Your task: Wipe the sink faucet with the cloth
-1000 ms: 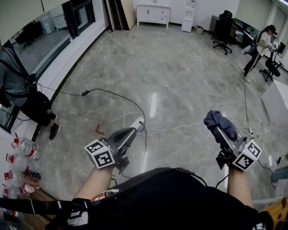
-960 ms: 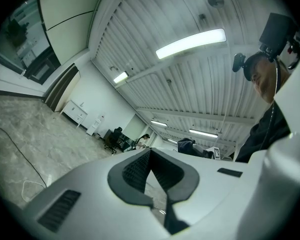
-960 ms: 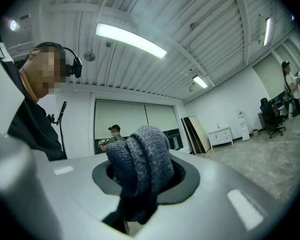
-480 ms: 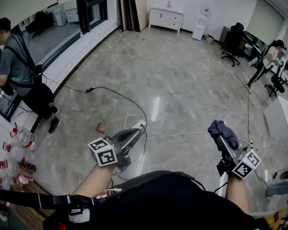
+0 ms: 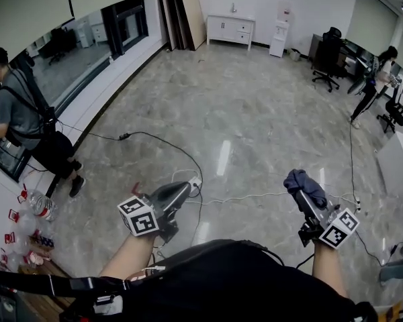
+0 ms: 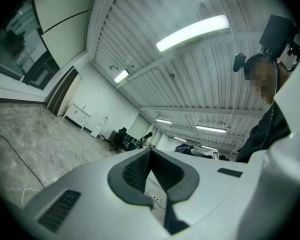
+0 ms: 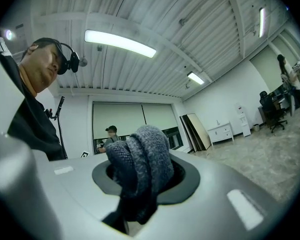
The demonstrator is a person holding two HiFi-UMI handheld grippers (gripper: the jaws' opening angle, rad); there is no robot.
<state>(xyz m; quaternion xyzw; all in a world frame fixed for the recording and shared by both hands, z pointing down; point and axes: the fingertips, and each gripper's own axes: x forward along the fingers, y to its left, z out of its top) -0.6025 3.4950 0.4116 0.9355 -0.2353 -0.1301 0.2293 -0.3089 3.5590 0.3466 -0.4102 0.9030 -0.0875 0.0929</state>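
Glossy grey stone-patterned floor point(image 5: 255, 106) fills a big open room, seen from above over the person's own dark-clothed chest.

A dark blue knitted cloth point(image 5: 305, 182) is bunched up at the tip of the right gripper point(image 5: 309, 196), held in the air low on the right, well above the floor. In the right gripper view the jaws are closed on the cloth, which bulges up out of the gap between the pads and hangs down below them. That gripper's marker cube point(image 5: 339, 228) sits by the person's wrist.

On the other side, the left gripper point(image 5: 180, 189) is held at about the same height, well apart from the cloth. Its jaws meet at the tips with nothing between them. Its marker cube point(image 5: 138, 215) faces the head camera.

Below the grippers a black cable point(image 5: 162, 139) snakes across the floor to a white power strip point(image 5: 192, 180). Another person point(image 5: 23, 123) stands at the left by a long window. A white cabinet point(image 5: 232, 28) stands against the far wall, with an office chair point(image 5: 329, 54) and a second person point(image 5: 373, 86) at far right.
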